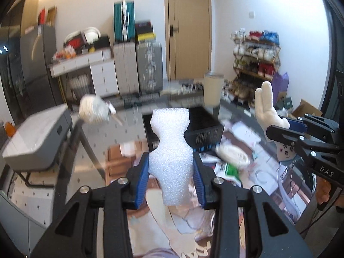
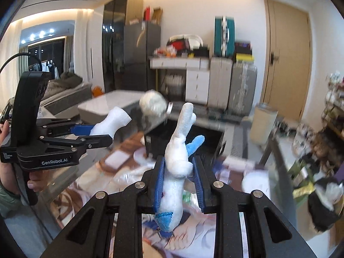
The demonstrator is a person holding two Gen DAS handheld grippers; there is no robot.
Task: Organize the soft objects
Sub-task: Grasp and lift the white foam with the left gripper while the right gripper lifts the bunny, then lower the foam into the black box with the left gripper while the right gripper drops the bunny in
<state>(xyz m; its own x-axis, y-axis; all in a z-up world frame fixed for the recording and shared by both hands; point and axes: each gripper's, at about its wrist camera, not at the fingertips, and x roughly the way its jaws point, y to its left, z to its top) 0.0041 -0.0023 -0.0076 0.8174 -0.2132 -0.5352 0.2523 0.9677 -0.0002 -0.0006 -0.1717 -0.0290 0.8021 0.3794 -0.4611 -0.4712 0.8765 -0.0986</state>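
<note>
On the far left of my left camera stands a grey printer [image 1: 36, 137] on a low stand. Next to it begins the glass desk [image 1: 120, 133], and under the glass I see papers and boxes, all blurred. A fluffy white ball [image 1: 93, 111] is near the left far part of the desk; I cannot tell if it lies on the glass or is in the air. In the middle, behind my foam, stands a black box [image 1: 206, 126] on the desk. Its top is open toward me, but what is inside I cannot see. Behind it stands a tall beige cylinder [image 1: 212, 90], and against the far wall are suitcases [image 1: 137, 68] and a shoe rack [image 1: 255, 64].

My left tongs [image 1: 171, 180] are closed on a white foam piece [image 1: 172, 150]. The blue pads press its lower part from both sides, and it stands upright above the desk, narrow at the waist and wider at the top, with a grainy surface.

My right tongs [image 2: 179, 182] grip a white plush toy [image 2: 177, 167] around its body. It has blue parts, one at the bottom end and one sticking out to the right, and its long white end points up. It hangs in the air above the desk, in front of the black box.
</note>
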